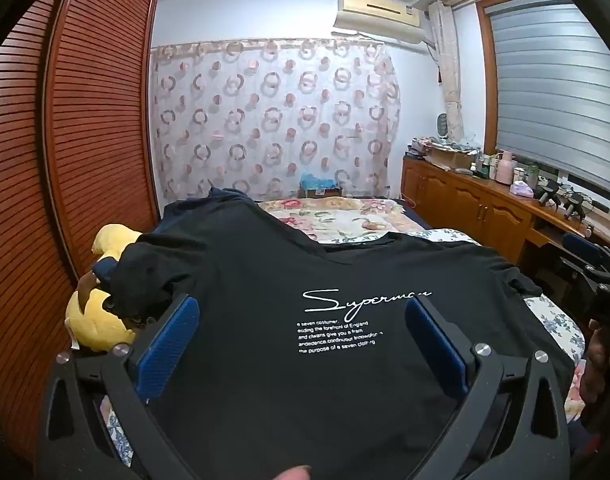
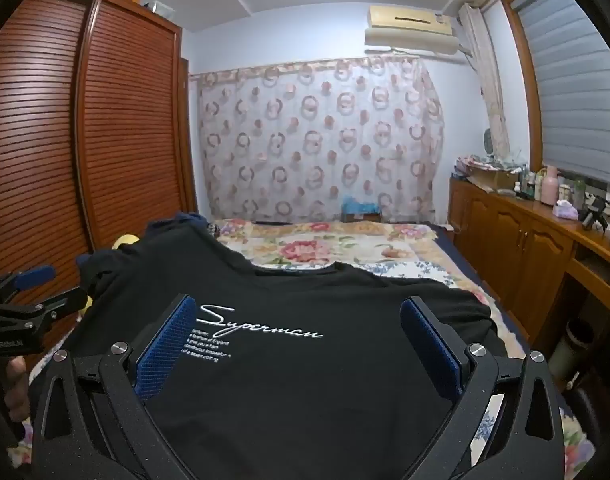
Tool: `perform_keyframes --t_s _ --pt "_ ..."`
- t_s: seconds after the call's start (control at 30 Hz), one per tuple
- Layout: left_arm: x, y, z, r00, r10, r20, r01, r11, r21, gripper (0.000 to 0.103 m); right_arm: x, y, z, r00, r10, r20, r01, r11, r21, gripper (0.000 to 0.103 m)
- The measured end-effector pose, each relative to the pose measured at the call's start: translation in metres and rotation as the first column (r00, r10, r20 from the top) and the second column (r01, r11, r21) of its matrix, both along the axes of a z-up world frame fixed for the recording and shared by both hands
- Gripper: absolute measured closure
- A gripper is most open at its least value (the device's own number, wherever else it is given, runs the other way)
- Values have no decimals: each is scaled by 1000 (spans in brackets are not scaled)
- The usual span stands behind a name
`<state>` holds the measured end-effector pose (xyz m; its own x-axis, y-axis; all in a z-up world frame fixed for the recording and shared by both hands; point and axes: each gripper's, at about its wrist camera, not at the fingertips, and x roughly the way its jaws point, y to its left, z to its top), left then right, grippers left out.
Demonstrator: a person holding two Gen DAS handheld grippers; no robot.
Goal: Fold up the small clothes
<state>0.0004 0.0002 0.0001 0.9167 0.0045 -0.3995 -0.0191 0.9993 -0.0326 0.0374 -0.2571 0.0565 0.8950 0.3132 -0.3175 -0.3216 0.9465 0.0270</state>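
A black T-shirt (image 1: 265, 320) with white "Superman" lettering lies spread flat, front up, on the bed, its collar toward the far end. In the left wrist view my left gripper (image 1: 303, 306) hovers over the shirt's lower middle, wide open, blue pads apart, nothing between them. My right gripper (image 2: 301, 308) hangs over the same black T-shirt (image 2: 305, 360), also wide open and empty. The left gripper (image 2: 33, 292) shows at the left edge of the right wrist view; the right gripper's body (image 1: 601, 292) shows at the right edge of the left one. The shirt's left sleeve (image 1: 145, 276) is bunched.
The bed has a floral quilt (image 2: 325, 244). A yellow plush toy (image 1: 93, 320) and dark clothes (image 1: 221, 196) lie at the bed's left side by the slatted wardrobe (image 1: 85, 120). A wooden cabinet (image 2: 525, 240) with bottles runs along the right under the window.
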Motion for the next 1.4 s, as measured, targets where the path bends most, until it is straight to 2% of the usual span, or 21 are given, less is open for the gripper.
perform_keyframes --t_s 0.03,0.93,1.4 --pt "-1 0 0 1000 -1 19 1 1000 -3 0 0 0 0 1000 -2 0 2 1000 0 0" --pt "-1 3 -1 1000 3 16 -3 1000 1 0 0 1 0 1000 0 -3 0 1000 -11 0" --pt "-6 3 11 1000 4 22 -4 1000 5 0 -1 1 0 1000 -1 -3 1 1000 -10 0"
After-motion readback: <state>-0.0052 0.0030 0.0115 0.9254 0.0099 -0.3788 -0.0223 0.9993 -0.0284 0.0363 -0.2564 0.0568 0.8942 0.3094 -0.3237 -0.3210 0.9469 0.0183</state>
